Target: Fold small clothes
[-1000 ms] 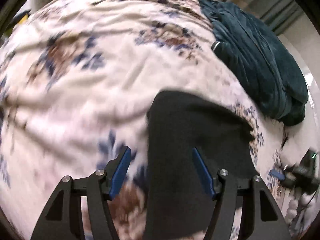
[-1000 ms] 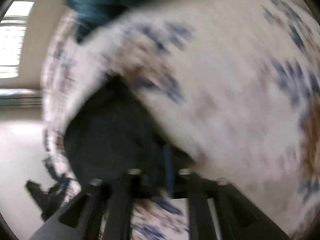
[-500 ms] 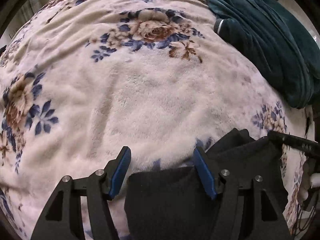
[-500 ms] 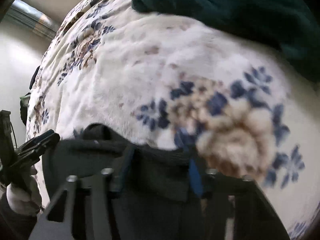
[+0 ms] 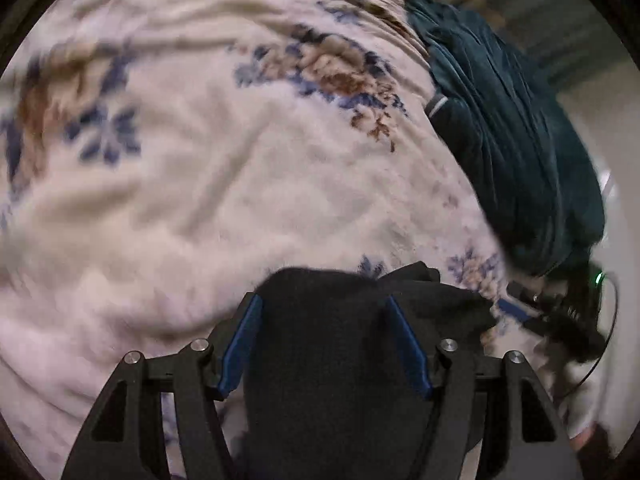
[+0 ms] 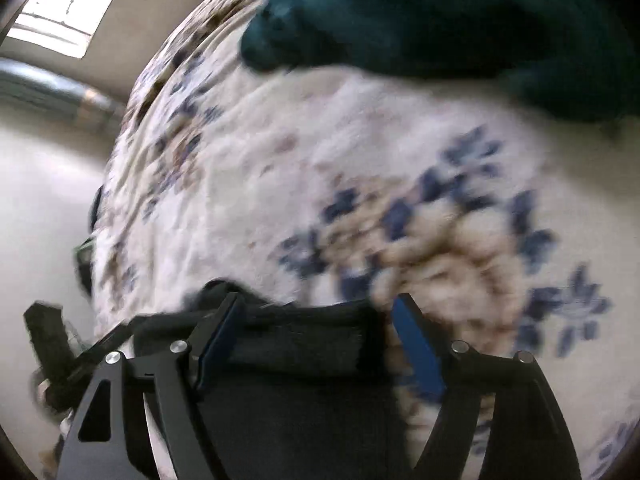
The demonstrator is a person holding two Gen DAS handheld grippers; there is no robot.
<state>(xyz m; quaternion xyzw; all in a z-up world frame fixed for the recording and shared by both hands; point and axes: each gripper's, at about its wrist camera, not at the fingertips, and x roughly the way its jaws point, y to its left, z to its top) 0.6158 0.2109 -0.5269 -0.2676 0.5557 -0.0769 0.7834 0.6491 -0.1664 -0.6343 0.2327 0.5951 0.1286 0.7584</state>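
A small black garment lies on the floral fleece blanket at the near edge. My left gripper is open, its blue-padded fingers standing on either side of the garment's upper part. In the right wrist view the same black garment lies between the fingers of my right gripper, which is open over its folded edge. The right gripper also shows at the right of the left wrist view.
A dark teal blanket is heaped along the right side of the bed, also at the top of the right wrist view. The bed edge and pale floor lie at the left in the right wrist view.
My right gripper has opened and let go of the black garment. My left gripper has moved over the garment, which now lies between its open fingers. Both views are blurred by motion.
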